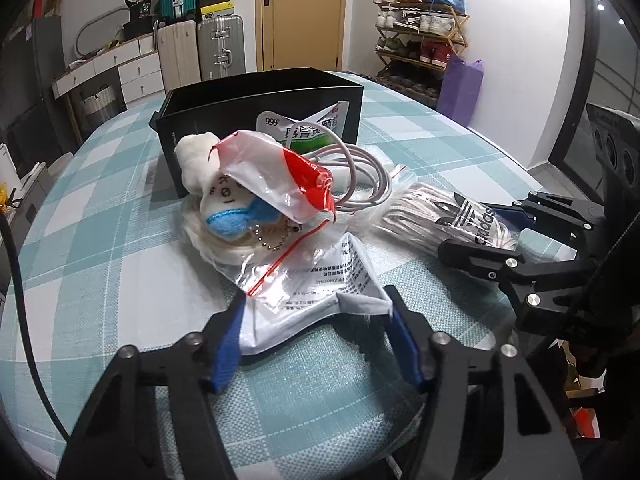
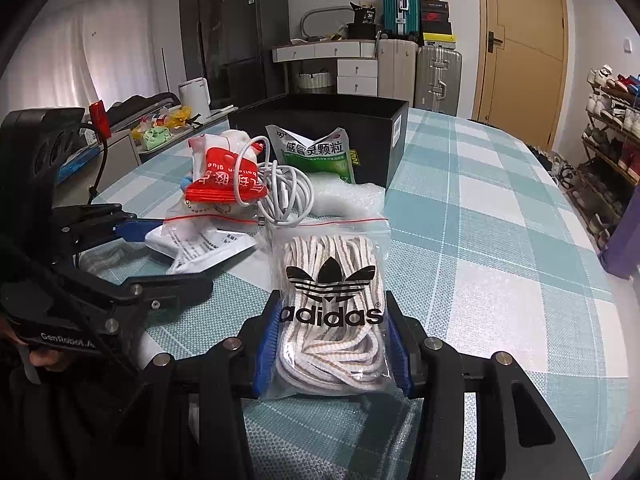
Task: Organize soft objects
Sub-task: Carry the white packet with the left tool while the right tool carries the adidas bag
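Note:
A pile of soft things lies on the checked tablecloth in front of a black box [image 1: 256, 96]. My left gripper [image 1: 316, 320] is closed on a white printed packet [image 1: 316, 300], its blue pads pressing both sides. Behind it lie a plush toy [image 1: 216, 196] under a red and white plastic bag [image 1: 280, 176], a white cable [image 1: 360, 172] and a green medicine sachet [image 1: 308, 128]. My right gripper [image 2: 332, 328] is closed around a clear adidas bag of laces [image 2: 332, 300]. The black box [image 2: 360, 120], cable [image 2: 288, 196] and sachet [image 2: 316, 152] also show in the right wrist view.
The right gripper [image 1: 500, 236] shows at the right of the left wrist view, the left gripper [image 2: 132, 236] at the left of the right wrist view. Bubble wrap [image 2: 344, 196] lies by the box. Suitcases, drawers and a shoe rack stand behind the table.

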A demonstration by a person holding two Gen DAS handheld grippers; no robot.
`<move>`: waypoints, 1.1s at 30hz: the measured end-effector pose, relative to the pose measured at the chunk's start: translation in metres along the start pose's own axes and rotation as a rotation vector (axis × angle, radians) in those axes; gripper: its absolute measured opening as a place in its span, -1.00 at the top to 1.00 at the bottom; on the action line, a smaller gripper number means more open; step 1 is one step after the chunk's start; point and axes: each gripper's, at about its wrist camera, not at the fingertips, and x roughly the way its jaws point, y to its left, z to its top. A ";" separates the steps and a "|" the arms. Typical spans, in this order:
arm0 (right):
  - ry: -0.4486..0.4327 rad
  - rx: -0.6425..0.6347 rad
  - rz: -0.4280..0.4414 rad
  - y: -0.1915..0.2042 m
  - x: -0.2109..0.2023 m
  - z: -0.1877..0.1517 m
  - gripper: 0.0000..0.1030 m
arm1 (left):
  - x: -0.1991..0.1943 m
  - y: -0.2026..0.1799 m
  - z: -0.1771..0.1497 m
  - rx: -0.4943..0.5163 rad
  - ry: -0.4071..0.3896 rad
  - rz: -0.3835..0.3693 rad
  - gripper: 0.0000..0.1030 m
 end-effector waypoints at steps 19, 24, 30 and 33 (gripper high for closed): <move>-0.040 0.010 0.009 0.001 -0.019 -0.009 0.13 | -0.023 -0.009 -0.005 0.048 -0.035 -0.058 0.15; -0.065 0.027 -0.002 -0.001 -0.031 -0.013 0.13 | -0.035 -0.010 -0.003 0.063 -0.072 -0.062 0.15; -0.106 0.048 -0.007 -0.004 -0.045 -0.010 0.13 | -0.052 -0.011 0.001 0.076 -0.134 -0.049 0.15; -0.125 0.053 0.000 -0.003 -0.050 -0.005 0.13 | -0.057 -0.009 0.004 0.078 -0.156 -0.031 0.15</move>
